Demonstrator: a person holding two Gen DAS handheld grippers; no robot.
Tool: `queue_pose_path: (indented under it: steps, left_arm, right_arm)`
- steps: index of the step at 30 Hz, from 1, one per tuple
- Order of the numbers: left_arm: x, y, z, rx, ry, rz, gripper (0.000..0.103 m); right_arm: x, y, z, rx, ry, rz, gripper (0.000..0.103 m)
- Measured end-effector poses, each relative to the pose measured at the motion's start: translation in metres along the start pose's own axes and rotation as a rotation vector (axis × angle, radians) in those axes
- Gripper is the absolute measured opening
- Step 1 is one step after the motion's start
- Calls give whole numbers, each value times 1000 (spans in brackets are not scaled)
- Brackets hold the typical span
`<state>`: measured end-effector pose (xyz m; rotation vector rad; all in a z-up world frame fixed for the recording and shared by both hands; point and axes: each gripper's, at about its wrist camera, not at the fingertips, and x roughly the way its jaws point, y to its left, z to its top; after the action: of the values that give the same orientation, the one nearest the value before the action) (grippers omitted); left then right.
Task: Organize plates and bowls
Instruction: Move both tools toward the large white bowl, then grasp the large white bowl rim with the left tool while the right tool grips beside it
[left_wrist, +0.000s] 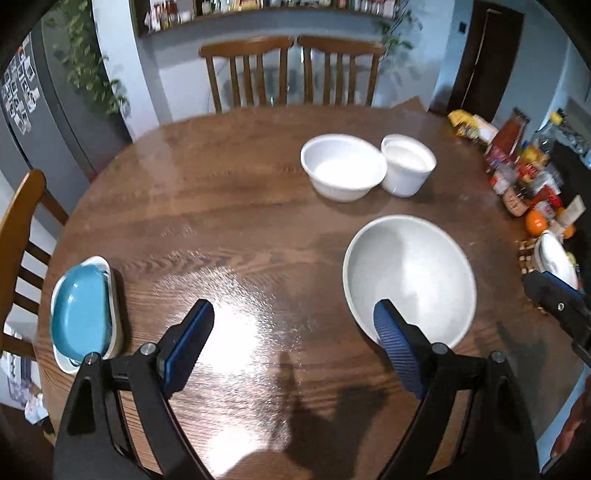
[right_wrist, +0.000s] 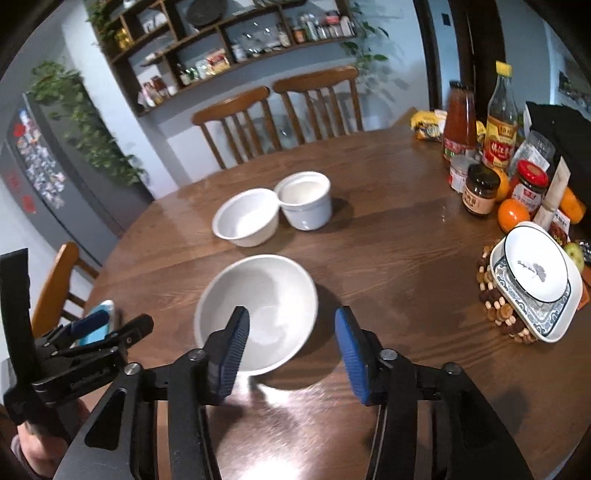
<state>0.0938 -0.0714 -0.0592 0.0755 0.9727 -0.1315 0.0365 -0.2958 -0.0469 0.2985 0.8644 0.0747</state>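
Note:
A large white bowl (left_wrist: 408, 275) (right_wrist: 256, 310) sits on the round wooden table (left_wrist: 229, 206). Behind it stand a medium white bowl (left_wrist: 343, 166) (right_wrist: 245, 217) and a small deep white bowl (left_wrist: 406, 164) (right_wrist: 306, 199), touching each other. A blue dish on a white plate (left_wrist: 83, 314) lies at the table's left edge. A round plate on a blue-patterned rectangular dish (right_wrist: 535, 280) rests on a beaded trivet at the right. My left gripper (left_wrist: 291, 325) is open and empty, its right finger in front of the large bowl's near rim. My right gripper (right_wrist: 291, 332) is open and empty, just before the large bowl's near right rim.
Bottles, jars and oranges (right_wrist: 495, 162) crowd the table's right side. Two wooden chairs (left_wrist: 291, 74) stand behind the table and one (left_wrist: 18, 240) at the left. The left gripper's body (right_wrist: 74, 354) shows at the lower left of the right wrist view.

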Motion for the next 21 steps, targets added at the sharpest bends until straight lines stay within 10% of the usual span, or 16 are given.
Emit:
queue_pose_path:
  steps: [17, 21]
  left_arm:
    - [52, -25, 3, 28, 97, -21, 86]
    - [60, -31, 4, 49, 123, -26, 70]
  right_arm:
    - [74, -18, -4, 7, 150, 11, 50]
    - [79, -17, -4, 3, 157, 15, 50]
